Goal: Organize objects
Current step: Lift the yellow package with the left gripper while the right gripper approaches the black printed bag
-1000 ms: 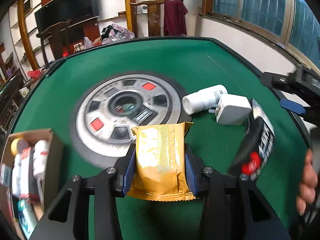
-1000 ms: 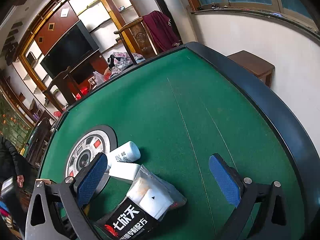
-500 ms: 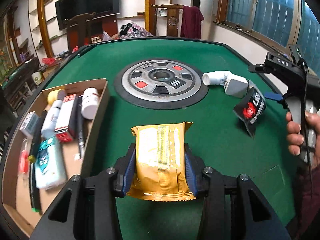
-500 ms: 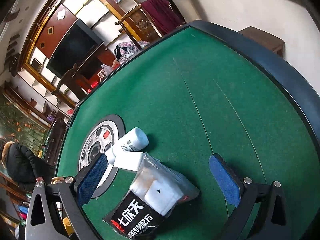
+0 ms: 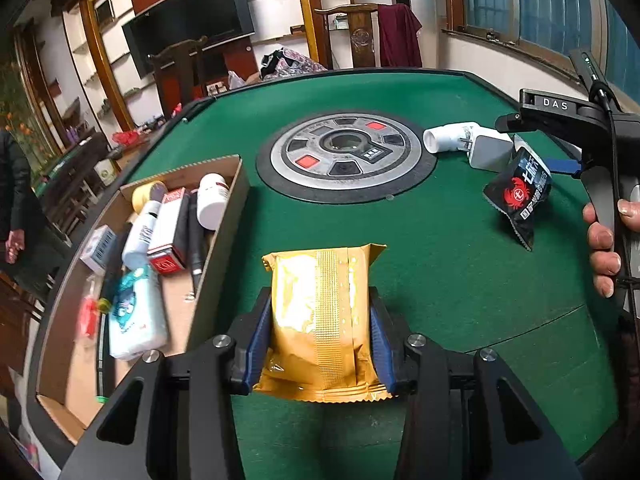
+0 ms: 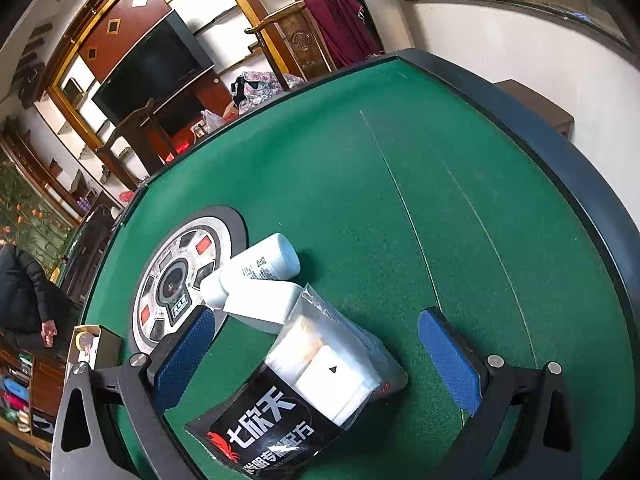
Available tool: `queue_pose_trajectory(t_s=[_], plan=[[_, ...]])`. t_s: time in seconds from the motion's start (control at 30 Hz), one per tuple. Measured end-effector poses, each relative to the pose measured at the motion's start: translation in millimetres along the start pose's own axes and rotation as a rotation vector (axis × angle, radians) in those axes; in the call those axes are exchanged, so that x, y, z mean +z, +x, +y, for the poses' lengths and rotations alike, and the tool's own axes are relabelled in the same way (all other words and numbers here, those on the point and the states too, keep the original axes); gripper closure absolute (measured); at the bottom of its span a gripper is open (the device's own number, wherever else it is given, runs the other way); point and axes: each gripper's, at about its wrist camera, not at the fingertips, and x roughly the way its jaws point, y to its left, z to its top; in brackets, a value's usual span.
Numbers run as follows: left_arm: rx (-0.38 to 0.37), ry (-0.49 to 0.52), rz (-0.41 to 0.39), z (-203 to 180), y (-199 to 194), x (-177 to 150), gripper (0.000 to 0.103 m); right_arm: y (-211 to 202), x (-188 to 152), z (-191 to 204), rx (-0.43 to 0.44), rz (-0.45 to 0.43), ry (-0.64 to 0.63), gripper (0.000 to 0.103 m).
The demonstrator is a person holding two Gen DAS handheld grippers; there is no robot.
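My left gripper point(image 5: 320, 316) is shut on a gold snack packet point(image 5: 320, 304), held upright above the green table point(image 5: 440, 280). To its left lies a cardboard box point(image 5: 222, 220) with several bottles and packs in it. My right gripper point(image 6: 320, 356) is open, its blue pads point(image 6: 184, 356) standing wide on either side of a black pouch with a clear top point(image 6: 276, 420) and not touching it. That black pouch point(image 5: 518, 196) lies at the table's right. Just beyond it are a white bottle point(image 6: 264, 264) on its side and a white adapter point(image 6: 260, 304).
A round grey console point(image 5: 344, 152) sits in the middle of the table. The table's dark raised rim point(image 6: 560, 168) runs along the right. A hand point(image 5: 604, 248) holds the right gripper's handle. A person in a dark jacket point(image 5: 16, 200) stands beyond the table's left edge.
The left gripper, still holding the gold packet, has swung left, bringing the cardboard box into view. The right gripper has come slightly lower over the black pouch, jaws still wide.
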Motion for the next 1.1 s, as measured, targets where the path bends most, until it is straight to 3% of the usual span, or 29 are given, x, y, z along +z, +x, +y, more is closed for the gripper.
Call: queue_pose_trajectory(t_s=[0.2,0.53,0.87,1.1], plan=[[0.056,0.044,-0.022,-6,-7,0,0.060,2,-2,-3,-0.006,0.011,0.011,0.000],[0.057,0.049,-0.016,-8,-9,0,0.060,8,-3,4,-0.014,0.031,-0.014,0.000],[0.058,0.039,0.003,-5,-5,-2,0.060,12,-16,31,-0.078,0.034,-0.164,0.000],[0.056,0.038,0.010,-7,-4,-3,0.060,13,-19,35,-0.098,0.037,-0.183,0.001]])
